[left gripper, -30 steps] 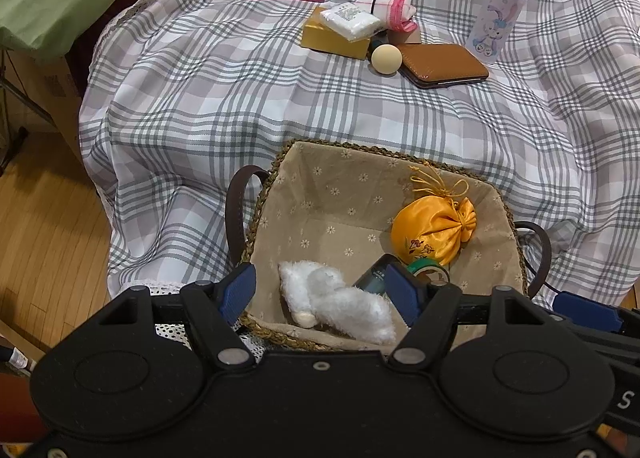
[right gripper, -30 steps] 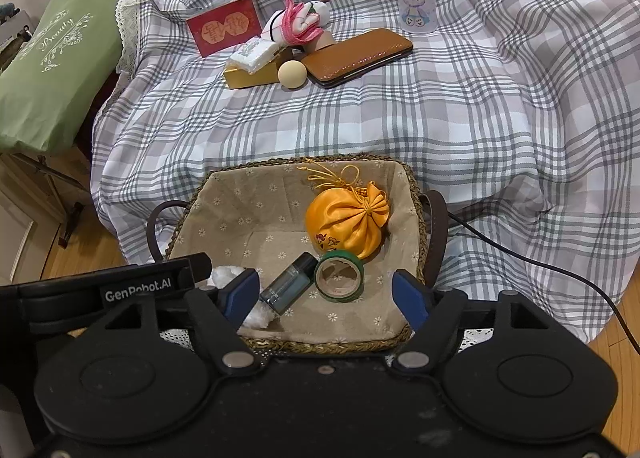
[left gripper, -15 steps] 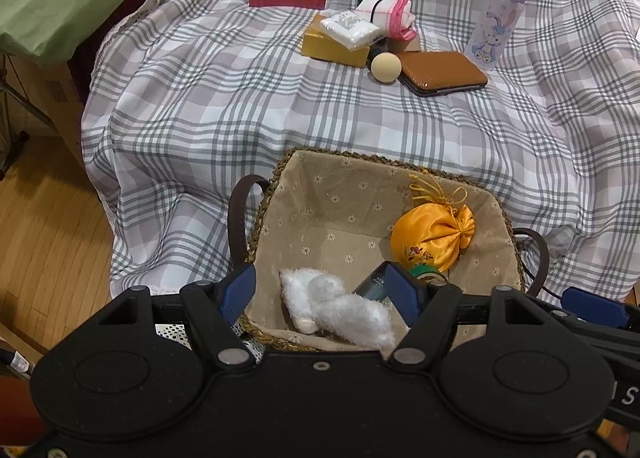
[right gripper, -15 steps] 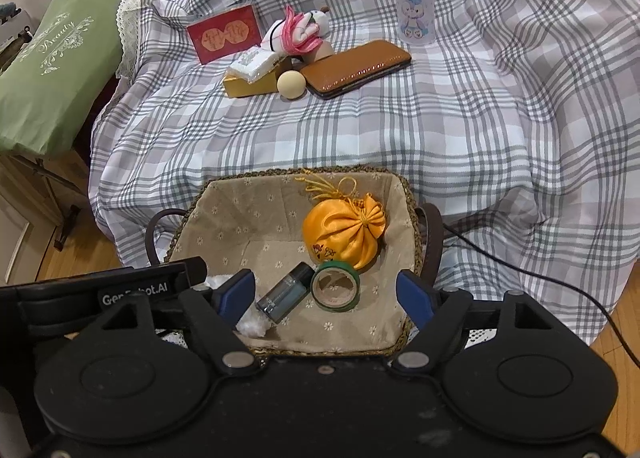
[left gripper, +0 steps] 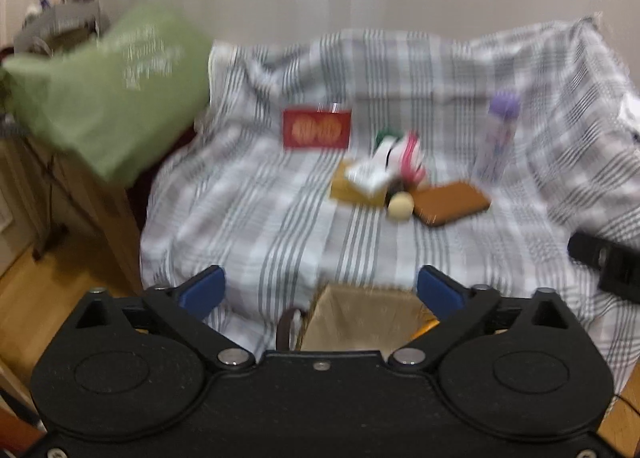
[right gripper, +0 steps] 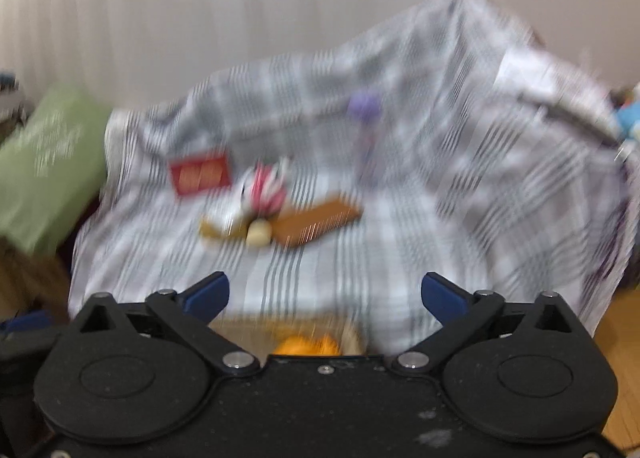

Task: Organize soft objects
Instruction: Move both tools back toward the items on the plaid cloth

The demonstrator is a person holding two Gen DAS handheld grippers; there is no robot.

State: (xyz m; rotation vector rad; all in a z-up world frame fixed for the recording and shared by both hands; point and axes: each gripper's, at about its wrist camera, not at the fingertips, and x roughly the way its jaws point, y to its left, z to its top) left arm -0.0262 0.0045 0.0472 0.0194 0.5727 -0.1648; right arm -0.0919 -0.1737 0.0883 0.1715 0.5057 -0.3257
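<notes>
Both views are blurred. My left gripper [left gripper: 320, 290] is opening, its blue fingertips [left gripper: 202, 292] wide apart with nothing between them. Below it, the cloth-lined woven basket [left gripper: 360, 318] peeks out, with a sliver of the orange pouch [left gripper: 426, 328]. My right gripper [right gripper: 324, 296] is opening too, with nothing between its jaws; the orange pouch [right gripper: 306, 344] shows just under it. Far off on the checked cloth [left gripper: 280, 210] lie a pink-and-white plush [left gripper: 404, 152], a cream ball [left gripper: 400, 208] and a white pack [left gripper: 368, 176] on a yellow box [left gripper: 346, 192].
A brown case [left gripper: 452, 204], a red card [left gripper: 316, 129] and a purple-capped bottle [left gripper: 500, 134] also sit on the cloth. A green cushion [left gripper: 108, 90] lies at the left over wooden furniture. The right gripper's body [left gripper: 604, 264] shows at the left wrist view's right edge.
Both grippers rose and tilted up, so the basket dropped to the bottom edge and the wall came into view. Both pairs of jaws spread much wider. The white fluffy piece is out of view.
</notes>
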